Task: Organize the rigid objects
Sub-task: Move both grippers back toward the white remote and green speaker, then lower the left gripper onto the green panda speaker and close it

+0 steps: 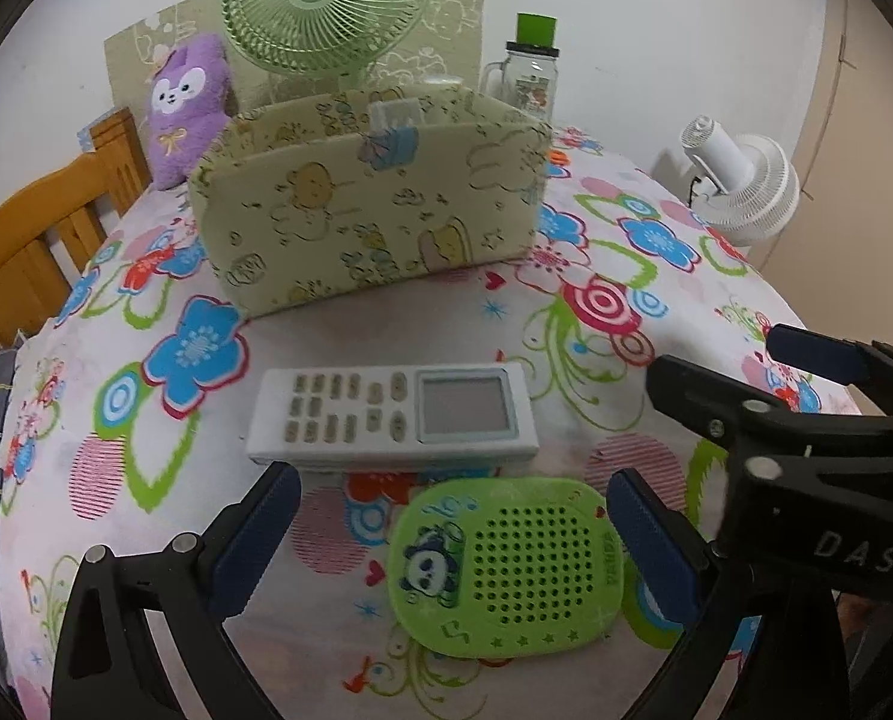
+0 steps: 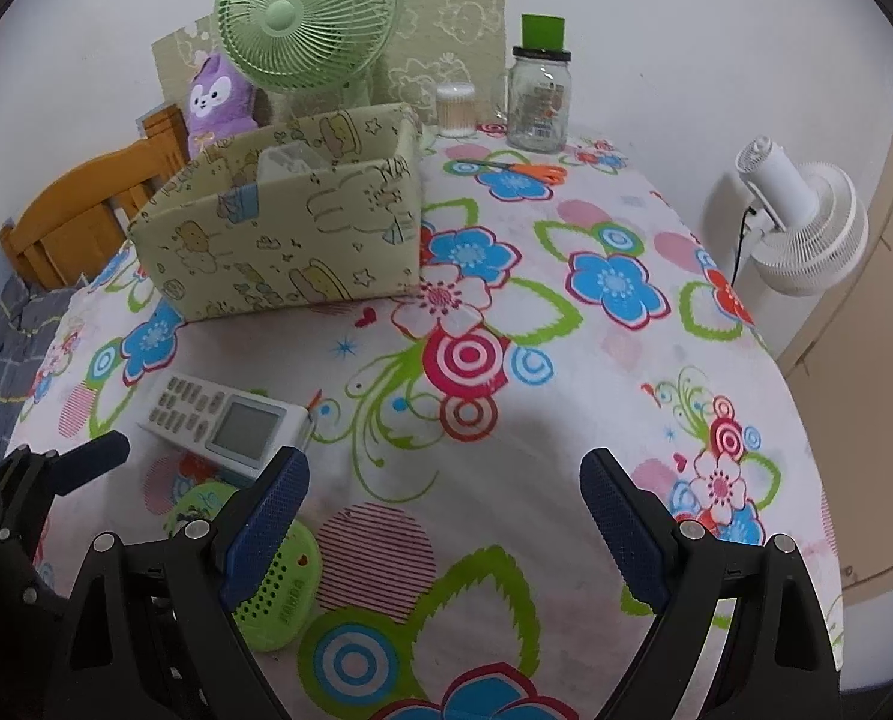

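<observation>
The counter (image 2: 566,360) has bare flowered cloth in front of the box (image 1: 362,192), with its right edge falling away near the white fan (image 2: 806,222). The remote (image 1: 392,414) lies crosswise before the box, and the green case (image 1: 506,564) lies just nearer. The left tool (image 1: 452,546) tilts downward, jaws open, with the case between its fingers untouched. The right tool (image 2: 446,522), also open and empty, hangs over bare cloth beside the case.
</observation>
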`<action>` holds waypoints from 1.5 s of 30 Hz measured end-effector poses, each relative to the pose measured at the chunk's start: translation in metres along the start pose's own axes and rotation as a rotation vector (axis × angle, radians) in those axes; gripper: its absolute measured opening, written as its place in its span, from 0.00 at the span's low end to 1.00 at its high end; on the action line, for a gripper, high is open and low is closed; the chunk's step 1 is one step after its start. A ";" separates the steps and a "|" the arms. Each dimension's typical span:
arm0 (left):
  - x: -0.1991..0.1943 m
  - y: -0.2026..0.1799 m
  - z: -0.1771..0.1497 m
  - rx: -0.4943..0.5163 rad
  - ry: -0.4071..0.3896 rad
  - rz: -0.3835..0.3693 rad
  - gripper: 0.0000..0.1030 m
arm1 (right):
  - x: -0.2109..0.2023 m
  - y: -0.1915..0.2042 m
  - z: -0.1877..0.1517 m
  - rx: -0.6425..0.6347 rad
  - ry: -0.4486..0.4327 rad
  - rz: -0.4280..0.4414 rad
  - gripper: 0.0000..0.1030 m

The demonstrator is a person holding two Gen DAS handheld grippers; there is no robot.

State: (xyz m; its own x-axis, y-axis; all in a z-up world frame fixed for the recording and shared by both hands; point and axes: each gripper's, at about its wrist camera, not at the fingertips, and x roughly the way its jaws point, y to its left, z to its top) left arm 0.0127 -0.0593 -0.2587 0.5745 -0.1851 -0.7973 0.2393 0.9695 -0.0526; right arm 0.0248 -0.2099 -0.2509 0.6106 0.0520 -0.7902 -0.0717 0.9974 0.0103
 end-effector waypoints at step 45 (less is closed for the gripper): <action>0.005 -0.012 -0.028 0.003 0.016 0.032 0.93 | 0.026 -0.001 -0.016 -0.024 0.064 0.014 0.91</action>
State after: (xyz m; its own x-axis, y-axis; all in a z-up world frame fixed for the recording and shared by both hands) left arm -0.0094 -0.0672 -0.2792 0.5696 -0.1515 -0.8078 0.2233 0.9744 -0.0253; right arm 0.0281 -0.2104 -0.2813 0.5578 0.0617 -0.8277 -0.0989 0.9951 0.0075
